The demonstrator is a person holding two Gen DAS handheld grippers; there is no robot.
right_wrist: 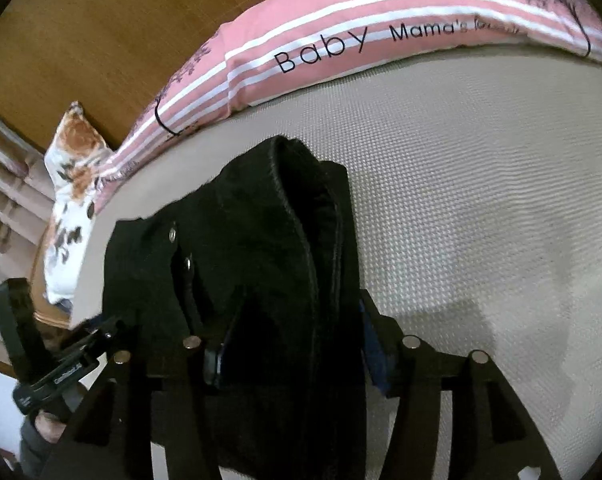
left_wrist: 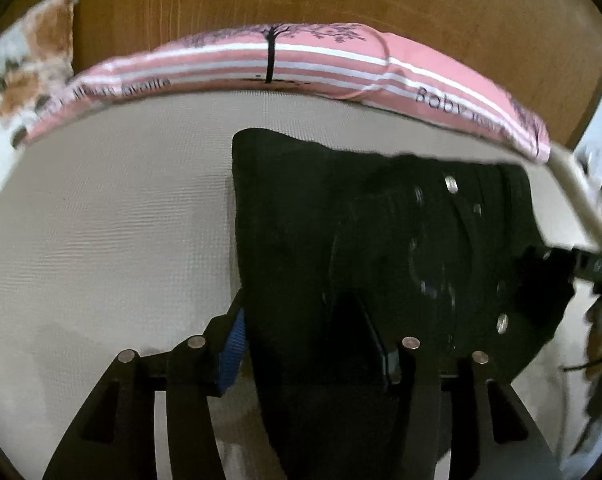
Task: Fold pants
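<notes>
Here, by parts
Pants [left_wrist: 341, 216]: black, bunched, lifted over beige mattress [left_wrist: 101, 208], spreading toward 1 o'clock in left view
Left gripper [left_wrist: 313, 344]: pinching pants fabric at 6 o'clock
Right gripper [right_wrist: 293, 348]: clamped on pants [right_wrist: 253, 240], folds rising toward 12 o'clock
Pink striped pillow [right_wrist: 381, 28]: along mattress edge, 12 o'clock
Floral cushion [right_wrist: 73, 184]: at 9 o'clock, touching pillow end

Black denim pants [left_wrist: 341, 216] with silver rivets and buttons, bunched into thick folded layers, hang lifted above the beige textured mattress. From the right wrist view the same pants [right_wrist: 261, 248] show a rolled, doubled edge on top, dark fabric draping downward, seams running lengthwise.
</notes>
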